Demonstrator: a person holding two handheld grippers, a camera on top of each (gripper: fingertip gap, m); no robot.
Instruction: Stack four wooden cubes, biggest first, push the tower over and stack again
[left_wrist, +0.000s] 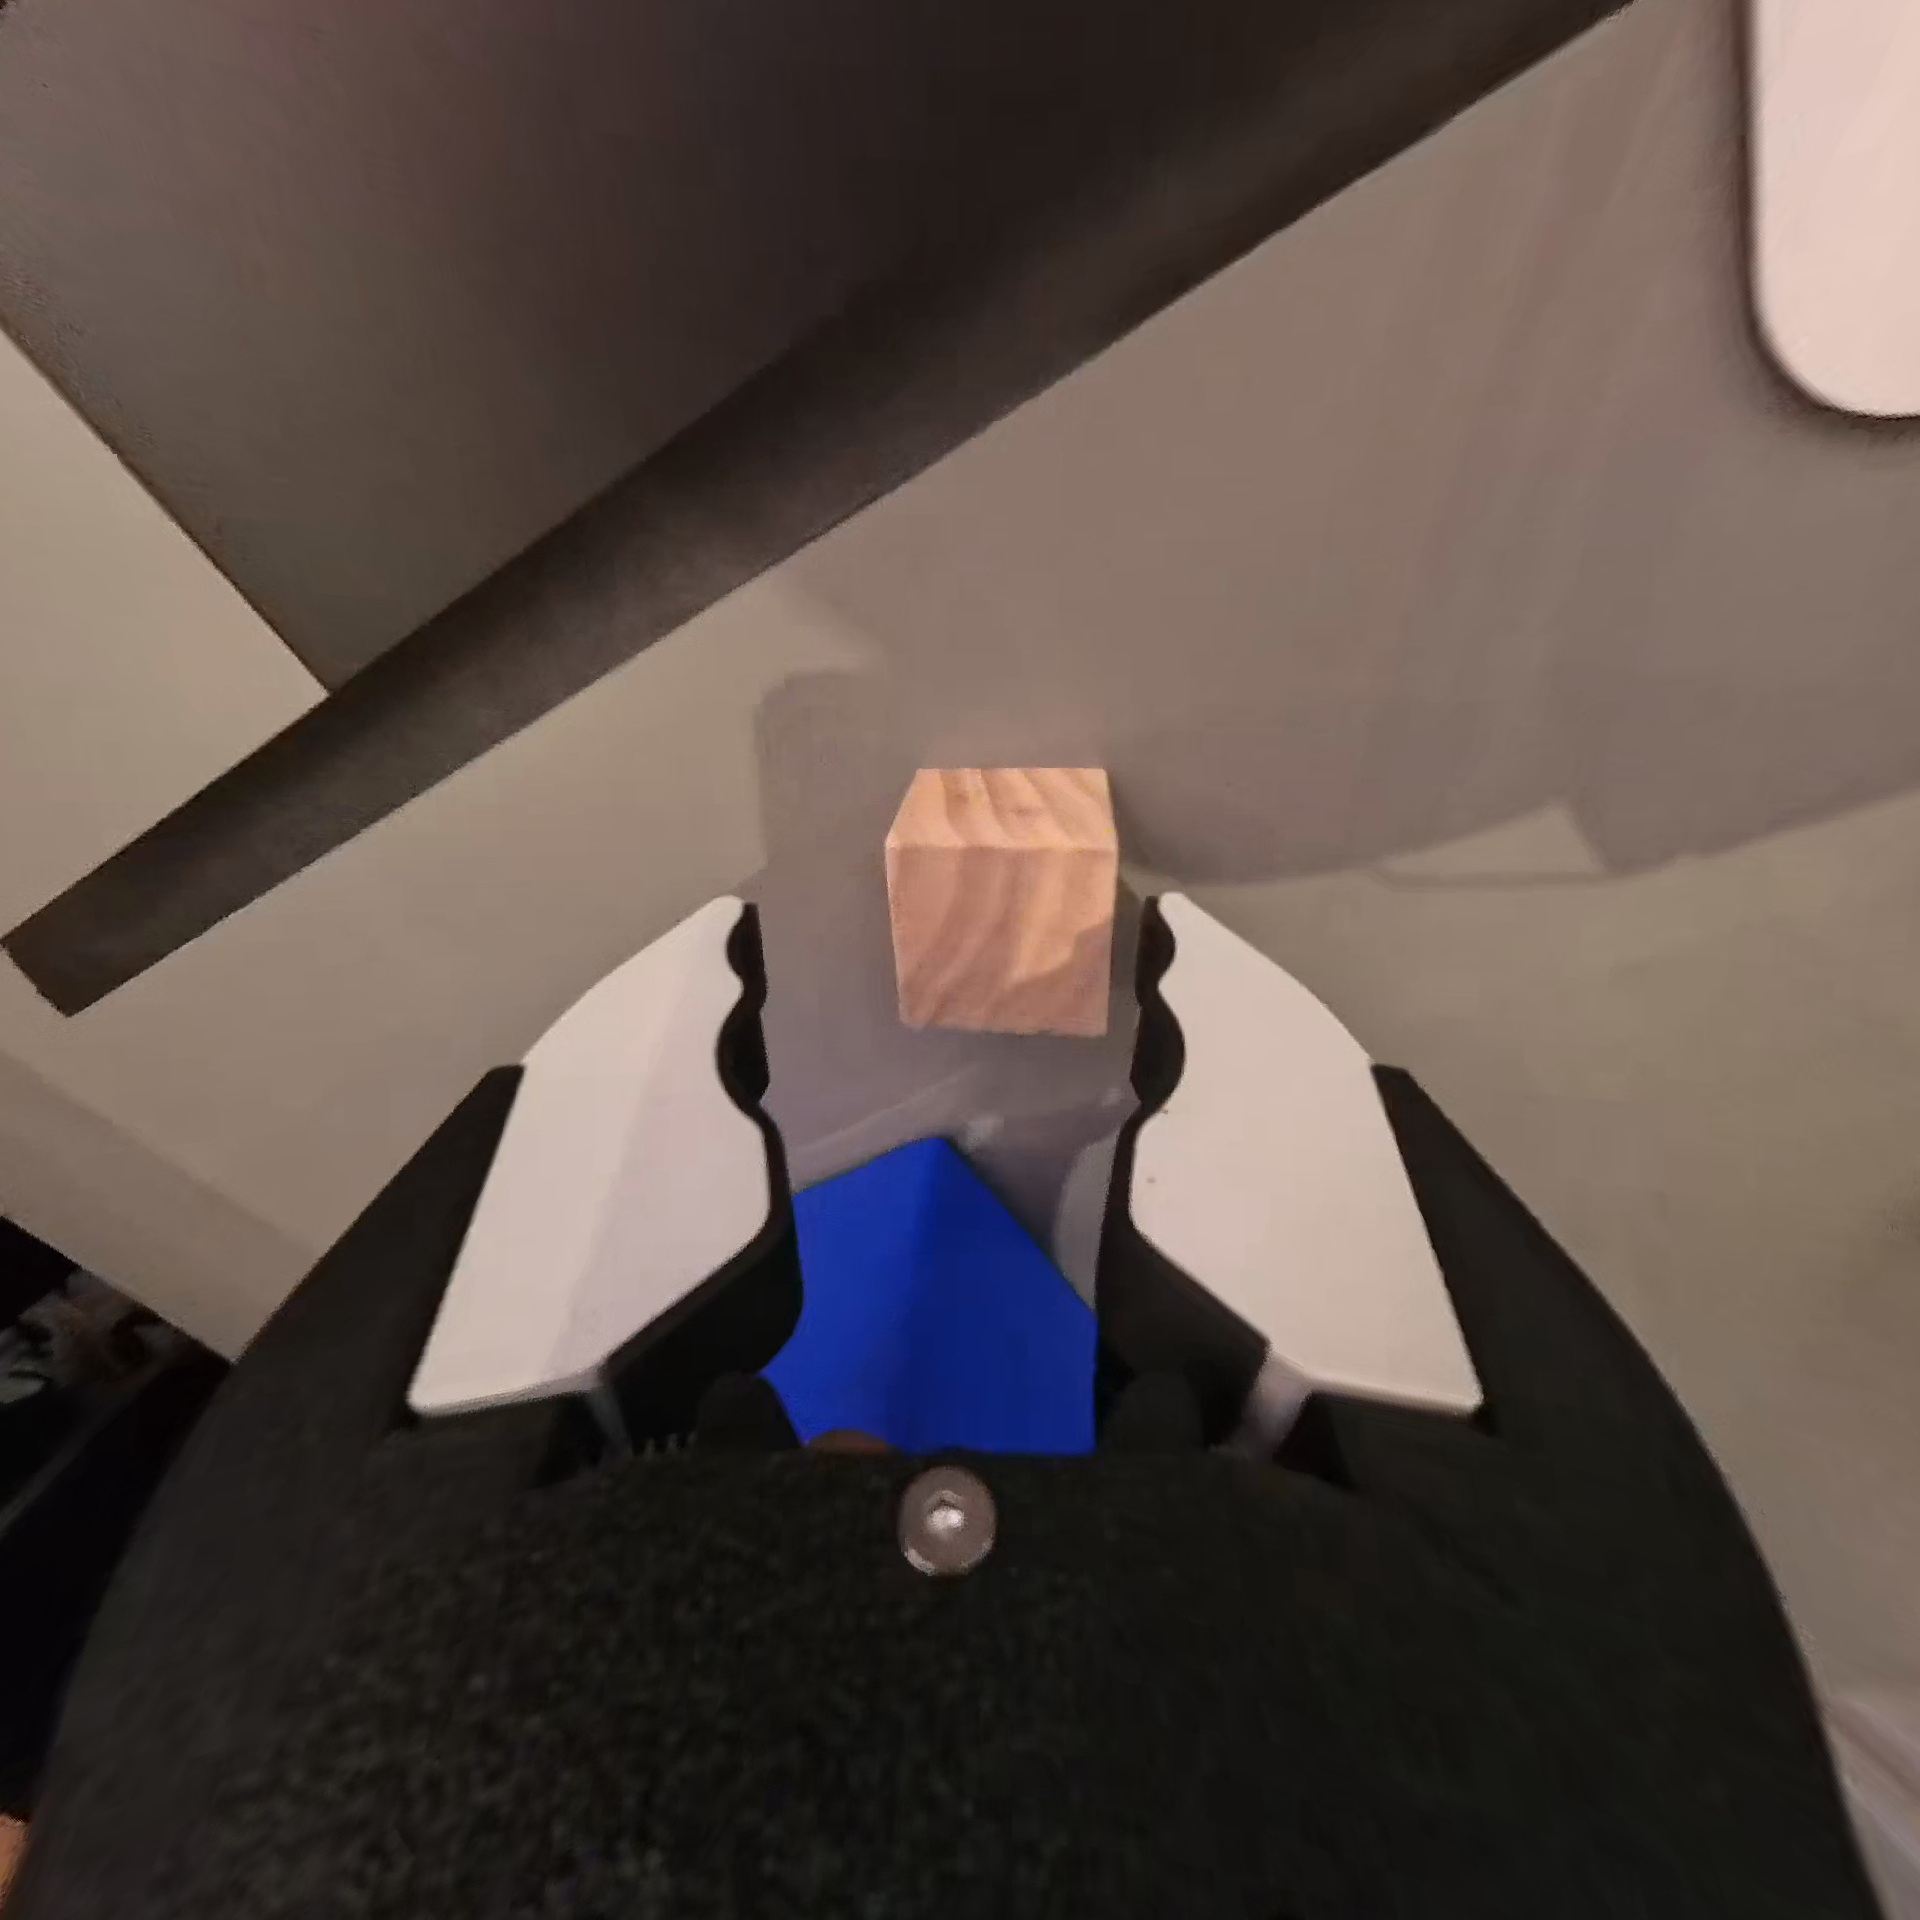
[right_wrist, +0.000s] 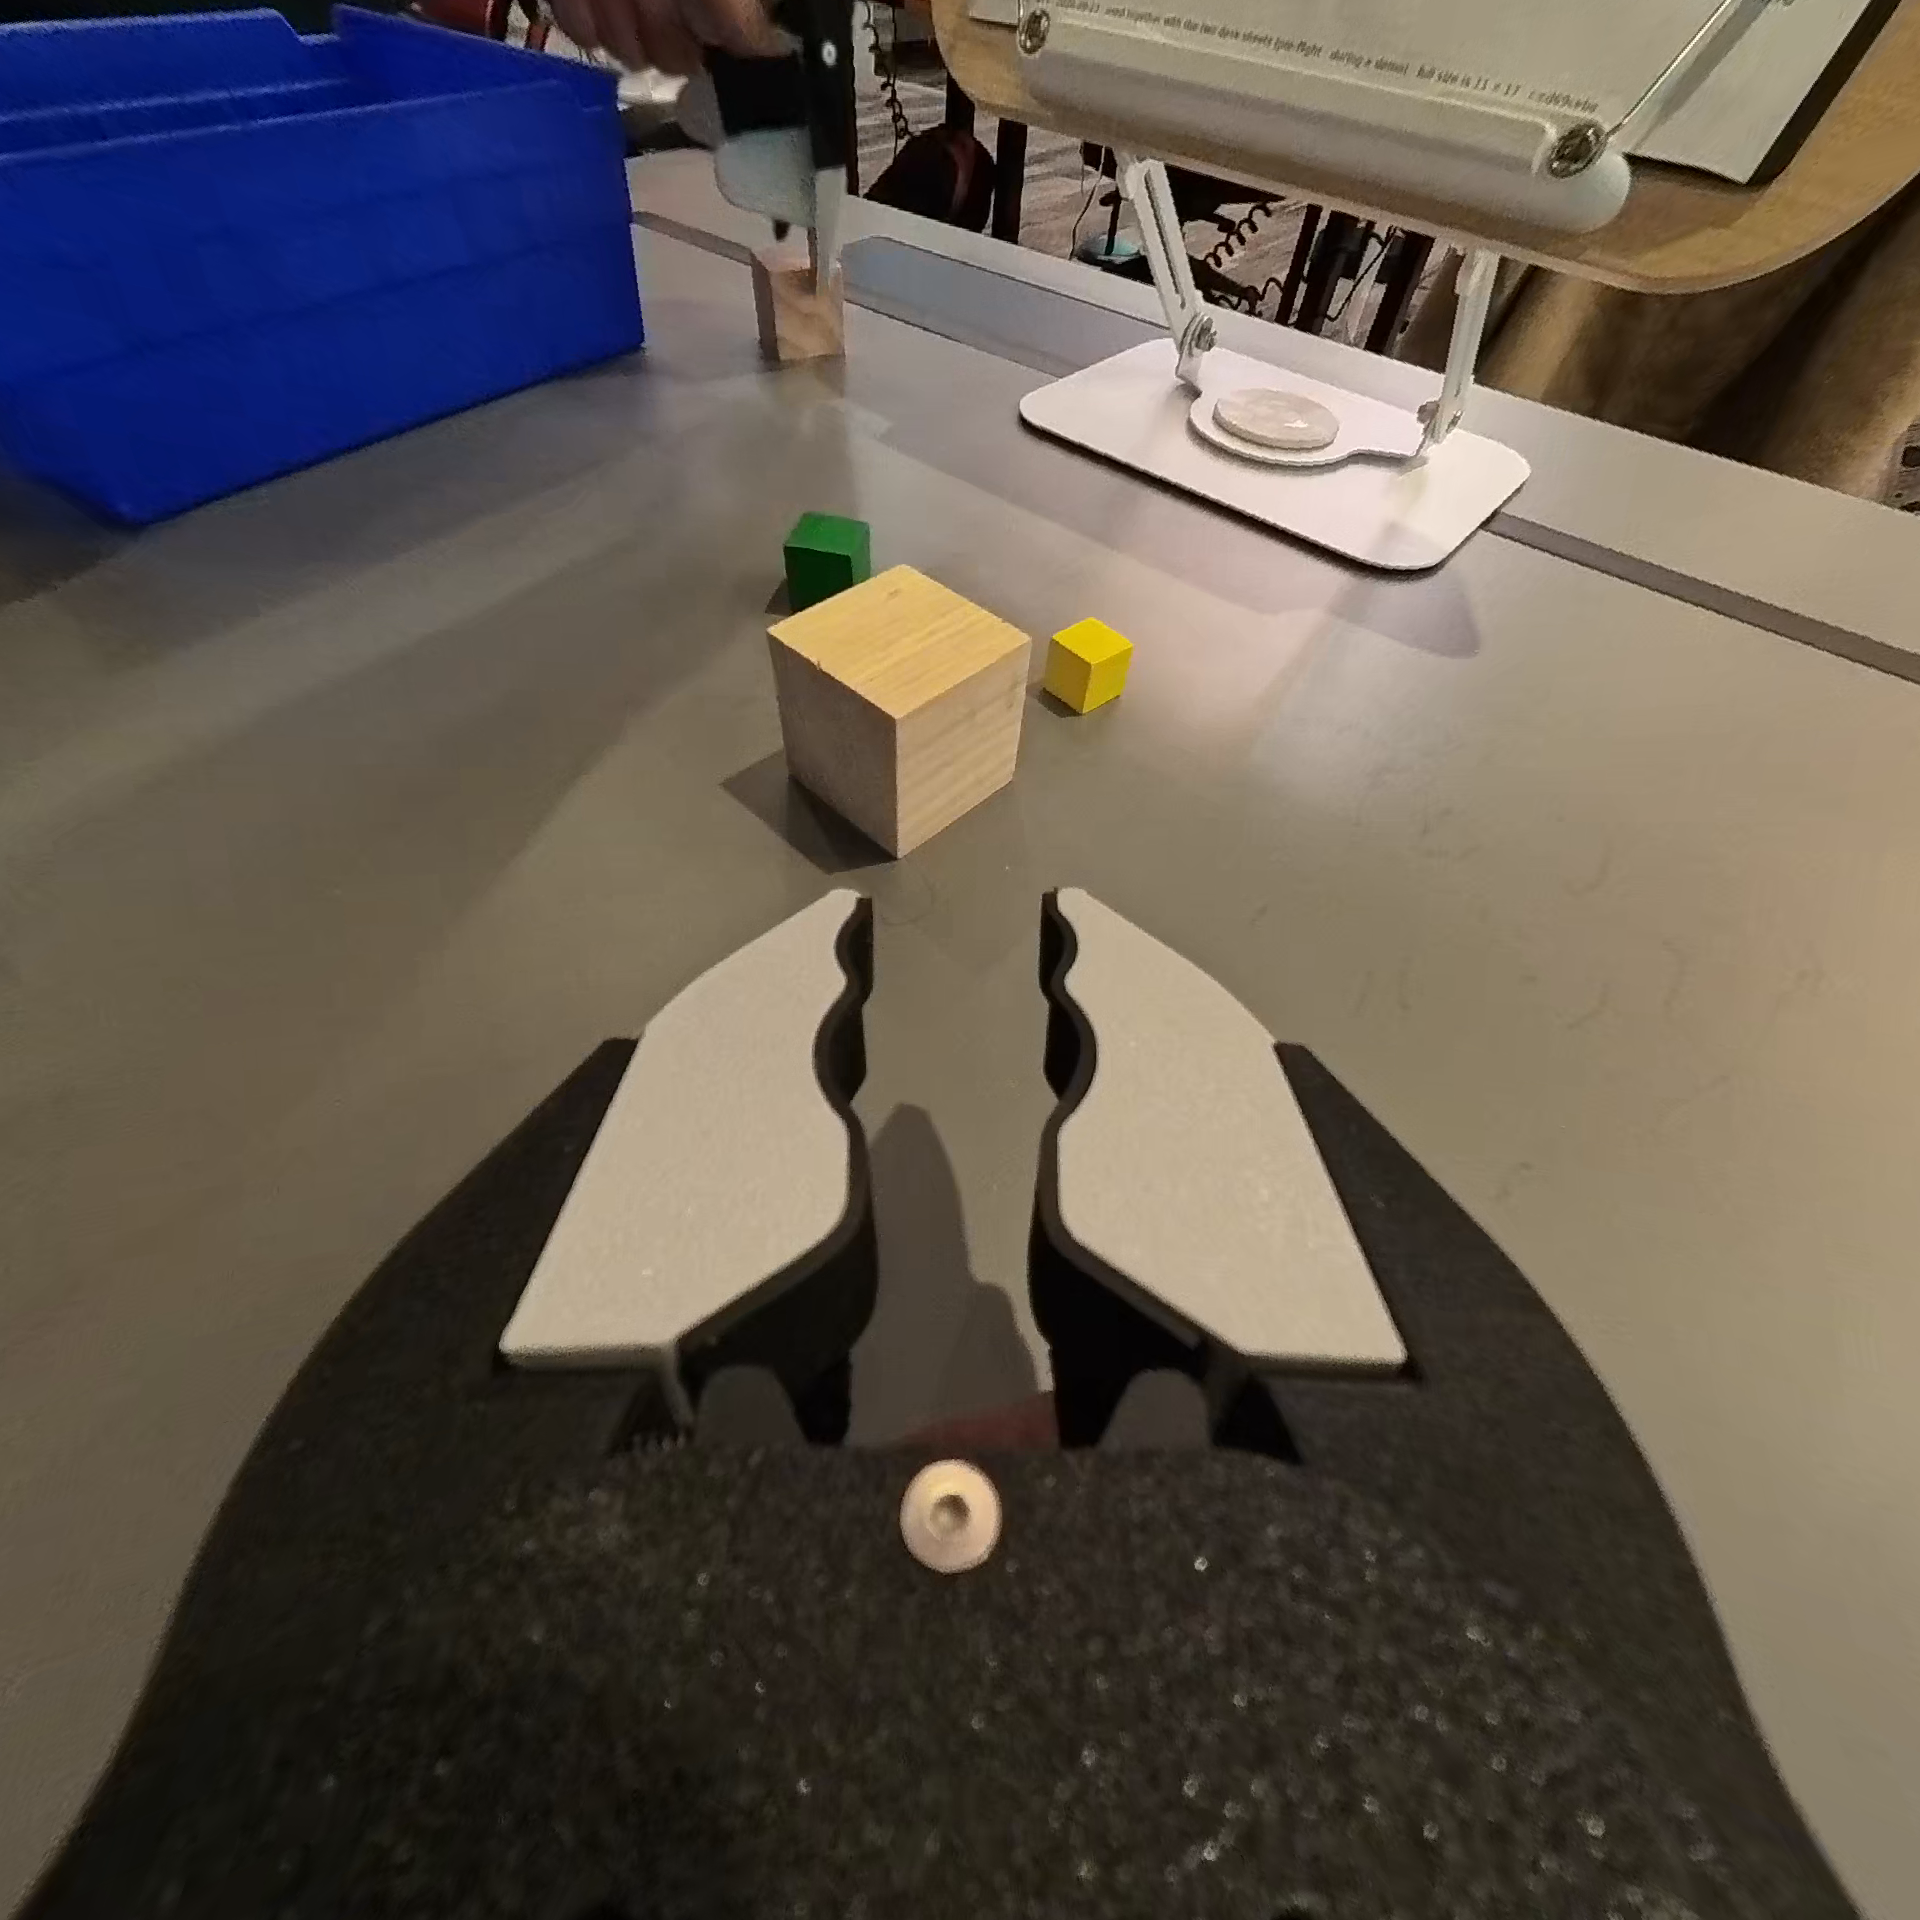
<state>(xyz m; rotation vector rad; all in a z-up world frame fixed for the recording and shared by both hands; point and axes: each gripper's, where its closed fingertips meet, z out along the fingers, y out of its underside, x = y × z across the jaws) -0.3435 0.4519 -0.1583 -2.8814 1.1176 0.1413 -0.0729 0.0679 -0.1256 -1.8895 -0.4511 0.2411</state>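
Your left gripper (left_wrist: 948, 914), jaws apart, is hanging over a plain cube (left_wrist: 1003, 902) beside the bin (right_wrist: 291, 260); your right gripper (right_wrist: 956, 904) is gaping too.

**Bin, stand and table**

A blue plastic bin (right_wrist: 301, 281) sits at the far left of the grey table (right_wrist: 1455, 935), its open top showing inner ledges. At the far right, a white stand (right_wrist: 1278, 457) rests on a flat base with two slanted metal struts, holding up a wooden-edged board (right_wrist: 1714, 239) with a pale bar across its front. Dark cables and furniture legs show beyond the table's far edge.
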